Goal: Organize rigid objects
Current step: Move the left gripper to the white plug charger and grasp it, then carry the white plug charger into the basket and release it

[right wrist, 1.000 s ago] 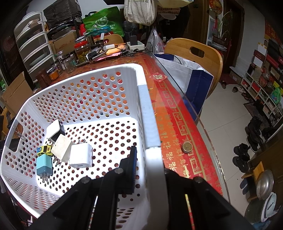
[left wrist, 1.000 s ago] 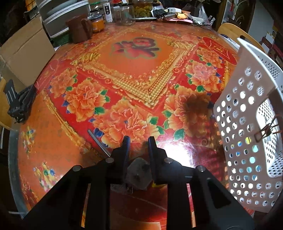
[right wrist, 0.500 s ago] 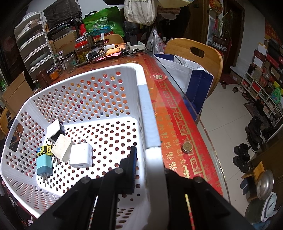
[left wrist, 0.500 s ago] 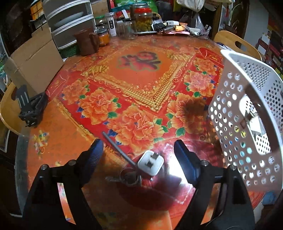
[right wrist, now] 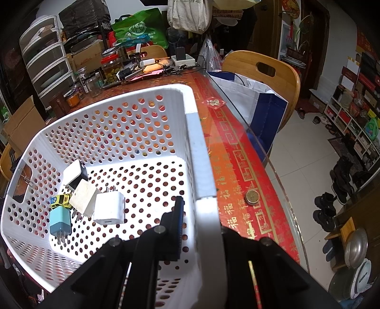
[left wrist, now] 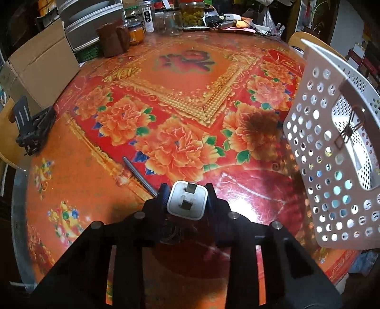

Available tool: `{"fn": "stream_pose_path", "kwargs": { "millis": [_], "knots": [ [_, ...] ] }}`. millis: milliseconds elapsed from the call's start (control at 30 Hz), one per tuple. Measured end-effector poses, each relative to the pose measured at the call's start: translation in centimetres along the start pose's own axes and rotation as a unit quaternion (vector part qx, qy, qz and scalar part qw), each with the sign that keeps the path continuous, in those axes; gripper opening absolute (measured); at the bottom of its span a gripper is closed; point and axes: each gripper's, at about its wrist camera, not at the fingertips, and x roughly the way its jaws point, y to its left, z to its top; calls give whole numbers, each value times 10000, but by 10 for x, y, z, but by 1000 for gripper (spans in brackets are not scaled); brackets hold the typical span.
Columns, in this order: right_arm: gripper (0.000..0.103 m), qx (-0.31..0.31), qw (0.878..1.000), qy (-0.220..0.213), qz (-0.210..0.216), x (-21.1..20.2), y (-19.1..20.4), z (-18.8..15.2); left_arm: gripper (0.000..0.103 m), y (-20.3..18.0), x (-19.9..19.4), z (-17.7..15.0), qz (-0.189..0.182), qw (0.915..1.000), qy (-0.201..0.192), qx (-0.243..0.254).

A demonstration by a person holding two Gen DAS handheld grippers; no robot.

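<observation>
A white plug charger (left wrist: 187,201) sits prongs-up between the fingers of my left gripper (left wrist: 187,195), low over the flowered table (left wrist: 180,99). The jaws are closing, and both pads touch the charger's sides. A thin metal rod (left wrist: 137,171) lies just left of it. The white perforated basket (left wrist: 332,166) stands tilted at the right. My right gripper (right wrist: 201,214) is shut on the basket's near wall (right wrist: 197,147). In the basket lie a white charger (right wrist: 109,209), a light blue charger (right wrist: 59,219), a yellow toy car (right wrist: 60,199), a beige card (right wrist: 84,198) and a white-and-black adapter (right wrist: 74,173).
A black bracket (left wrist: 33,128) lies at the table's left edge by a cardboard box (left wrist: 42,69). Jars (left wrist: 171,21) and a brown mug (left wrist: 111,40) line the far edge. A coin (right wrist: 251,197) rests right of the basket. A wooden chair (right wrist: 261,71) holds a bag.
My left gripper opened wide over the white charger and a key ring, moved slightly, then closed around the charger. The right gripper and basket have not moved.
</observation>
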Motion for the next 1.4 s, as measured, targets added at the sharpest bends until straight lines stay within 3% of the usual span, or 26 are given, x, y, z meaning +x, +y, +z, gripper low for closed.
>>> {"fn": "stream_pose_path", "kwargs": {
  "millis": [167, 300, 433, 667, 800, 1000, 1100, 1300, 1400],
  "knots": [
    [10, -13, 10000, 13, -2, 0, 0, 1, 27, 3, -29, 12, 38, 9996, -281, -65],
    [10, -38, 10000, 32, -17, 1, 1, 1, 26, -9, -71, 33, 126, 9976, -664, 167],
    [10, -31, 10000, 24, -6, 1, 1, 2, 26, -33, -113, 54, 236, 9929, -1071, 455],
    [10, -41, 10000, 42, -14, 1, 0, 1, 26, -105, -140, 69, 170, 9874, -1162, 1063],
    [11, -37, 10000, 43, -16, 1, 1, 2, 26, -163, -129, 66, 39, 9828, -854, 1637],
    [11, -10, 10000, 87, -3, 1, 0, 3, 26, -224, -76, 51, -376, 9686, 305, 2440],
    [11, -19, 10000, 86, -6, 1, 0, 3, 26, -235, -60, 44, -620, 9619, 663, 2578],
    [11, -16, 10000, 77, 9, 1, -1, 4, 26, -229, -48, 45, -482, 9658, 846, 2403],
    [11, -14, 10000, 81, 8, 1, -1, 4, 26, -231, -47, 42, -389, 9630, 877, 2520]
  ]
}}
